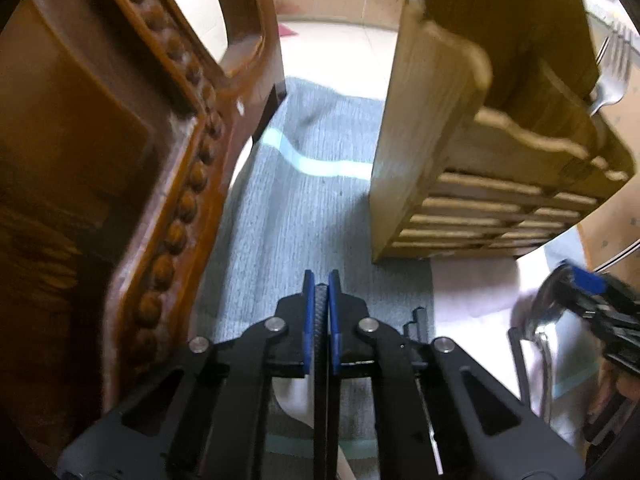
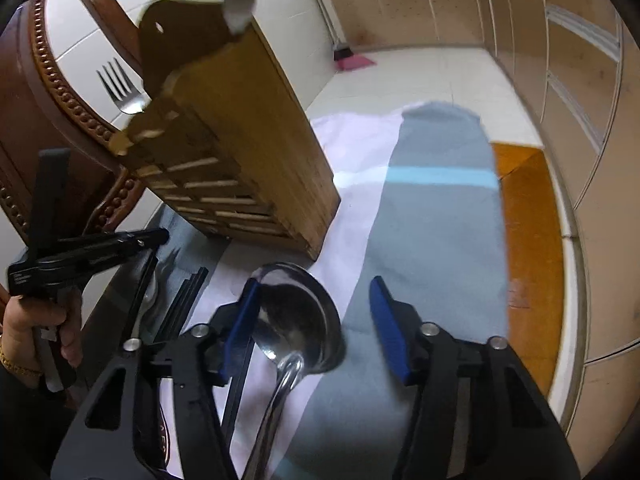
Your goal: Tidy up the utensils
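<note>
My left gripper (image 1: 321, 284) is shut on a black chopstick (image 1: 320, 320) that runs back between its blue pads, held above the grey cloth. A wooden slatted utensil holder (image 1: 472, 184) stands to its right, with a fork (image 1: 612, 68) in it. In the right wrist view the holder (image 2: 240, 148) stands ahead at the left and holds two forks (image 2: 120, 88). My right gripper (image 2: 316, 312) is open around a large steel spoon (image 2: 296, 312) that lies on the cloth. Black chopsticks (image 2: 188, 296) lie left of the spoon.
A carved brown wooden chair (image 1: 120, 160) stands close at the left. A grey cloth with a pale stripe (image 2: 440, 216) and a white cloth (image 2: 352, 152) cover the table. The left gripper and the hand holding it (image 2: 60, 264) show at the left of the right wrist view.
</note>
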